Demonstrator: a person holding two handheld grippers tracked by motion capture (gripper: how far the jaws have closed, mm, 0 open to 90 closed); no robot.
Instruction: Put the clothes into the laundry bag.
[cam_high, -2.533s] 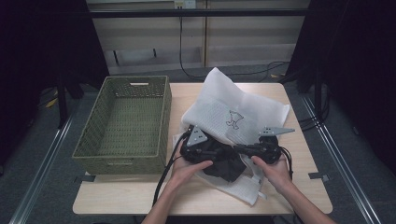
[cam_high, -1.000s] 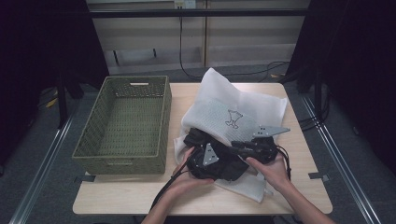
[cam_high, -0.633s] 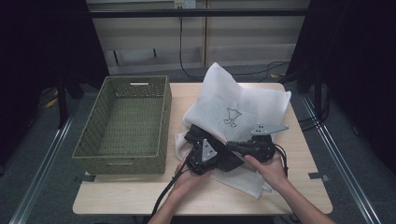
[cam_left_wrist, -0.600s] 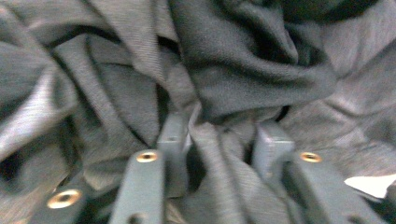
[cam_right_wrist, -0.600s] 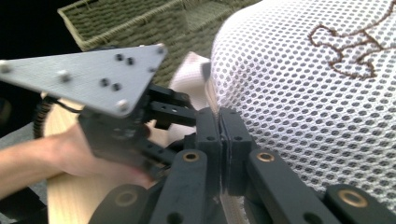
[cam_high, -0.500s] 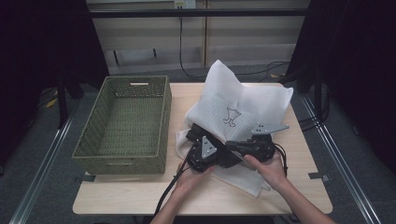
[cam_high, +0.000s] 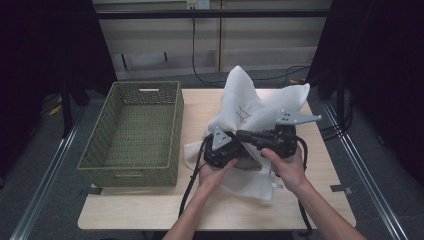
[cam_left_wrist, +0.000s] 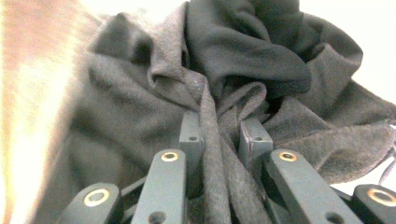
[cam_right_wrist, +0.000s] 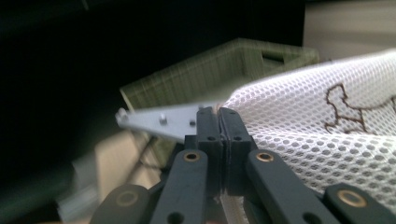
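Note:
A white mesh bag (cam_high: 250, 102) with a small embroidered figure stands bunched up on the wooden table (cam_high: 200, 210). Both hands hold it off the tabletop from the near side. In the left gripper view my left gripper (cam_left_wrist: 219, 135) pinches a fold of dark grey cloth (cam_left_wrist: 252, 60); its jaws have just been closing on that fold. From above, the left gripper (cam_high: 231, 152) sits at the bag's mouth, where a bit of the dark cloth (cam_high: 248, 162) shows. My right gripper (cam_right_wrist: 220, 121) is shut on the edge of the mesh bag (cam_right_wrist: 317, 121), and in the high view it (cam_high: 242, 135) points left.
A green woven basket (cam_high: 130, 175) stands empty on the left half of the table, and the right gripper view shows the basket (cam_right_wrist: 224, 65) beyond the jaws. Cables trail from both grippers to the near table edge. Dark curtains flank the table.
Both hands have risen and drawn together, and the mesh bag now stands taller. The dark cloth that lay open between the hands is now mostly tucked at the bag's mouth.

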